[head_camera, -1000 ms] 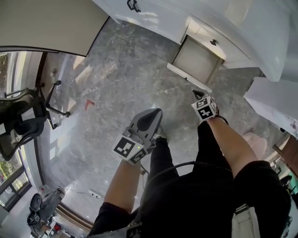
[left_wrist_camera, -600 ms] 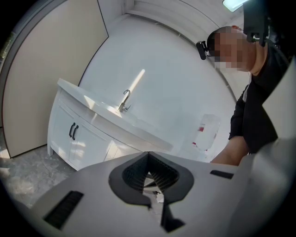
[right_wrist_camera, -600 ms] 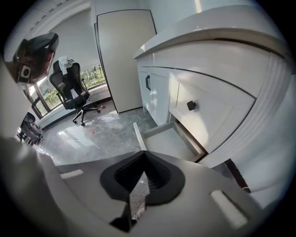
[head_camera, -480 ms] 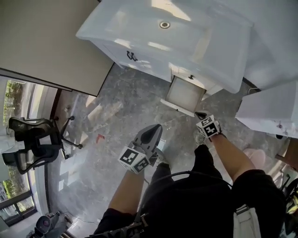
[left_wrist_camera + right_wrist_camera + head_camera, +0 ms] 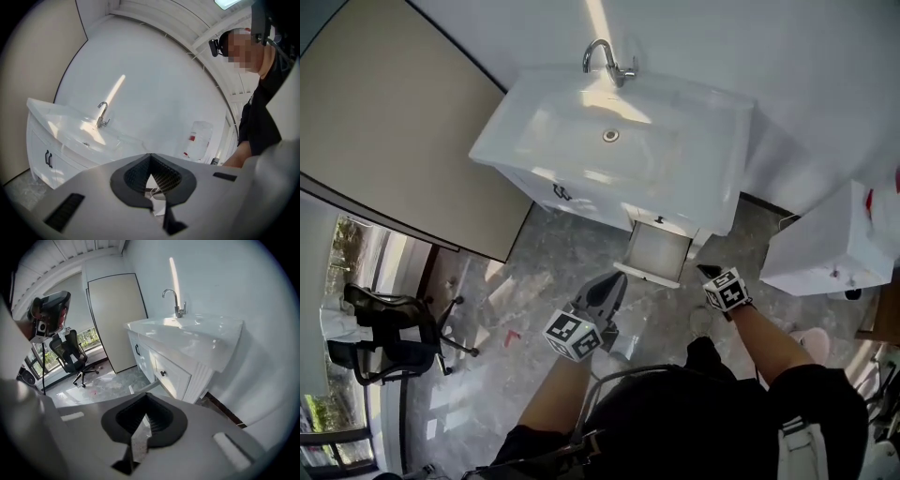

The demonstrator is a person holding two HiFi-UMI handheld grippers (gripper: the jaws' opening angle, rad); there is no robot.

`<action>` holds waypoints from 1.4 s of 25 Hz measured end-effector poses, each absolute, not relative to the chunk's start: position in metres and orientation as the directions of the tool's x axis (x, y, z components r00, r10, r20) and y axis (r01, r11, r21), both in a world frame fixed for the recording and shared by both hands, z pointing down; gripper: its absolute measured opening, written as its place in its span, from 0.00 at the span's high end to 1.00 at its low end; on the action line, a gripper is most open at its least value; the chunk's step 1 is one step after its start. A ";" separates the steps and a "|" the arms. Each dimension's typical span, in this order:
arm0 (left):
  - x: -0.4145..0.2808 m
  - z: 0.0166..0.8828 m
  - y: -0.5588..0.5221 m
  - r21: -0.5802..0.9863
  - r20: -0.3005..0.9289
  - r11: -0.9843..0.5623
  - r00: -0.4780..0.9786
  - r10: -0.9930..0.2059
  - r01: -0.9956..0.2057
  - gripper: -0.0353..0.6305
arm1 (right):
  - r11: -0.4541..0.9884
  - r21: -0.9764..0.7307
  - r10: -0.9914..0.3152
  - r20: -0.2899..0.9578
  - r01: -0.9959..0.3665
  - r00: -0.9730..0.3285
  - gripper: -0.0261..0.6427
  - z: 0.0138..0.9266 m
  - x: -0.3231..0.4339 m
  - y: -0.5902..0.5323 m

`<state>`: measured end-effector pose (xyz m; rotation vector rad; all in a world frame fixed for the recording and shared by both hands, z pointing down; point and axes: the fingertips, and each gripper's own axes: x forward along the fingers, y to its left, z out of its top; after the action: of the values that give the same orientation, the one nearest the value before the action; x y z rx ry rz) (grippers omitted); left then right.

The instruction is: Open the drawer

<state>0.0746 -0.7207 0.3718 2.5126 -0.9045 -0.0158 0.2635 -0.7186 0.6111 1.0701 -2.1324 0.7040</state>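
A white vanity with a sink and a faucet stands against the wall. Below its right half a drawer sticks out open over the marble floor, and its inside looks bare. The same open drawer shows low in the right gripper view, under a shut drawer with a dark knob. My left gripper is shut with nothing in it, held in the air short of the drawer's front. My right gripper is shut and empty too, just right of the drawer and apart from it.
A beige door panel stands left of the vanity, whose cabinet door has a dark handle. A black office chair is at the far left, a white boxy unit at the right, and a small red scrap on the floor.
Both grippers have risen and drawn back from the open drawer. The view has lifted, so the whole sink top and the faucet now show. The drawer stays open.
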 end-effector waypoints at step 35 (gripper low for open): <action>0.269 0.166 -0.800 0.260 0.017 -0.766 0.796 -0.605 -0.587 0.95 | 0.612 -0.166 -0.702 0.336 -0.773 -0.628 0.96 0.253 0.468 -0.841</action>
<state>0.2687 -0.8002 0.1657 2.7336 -0.9235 -0.0989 0.4680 -0.8407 0.2526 1.2115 -2.6010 0.4357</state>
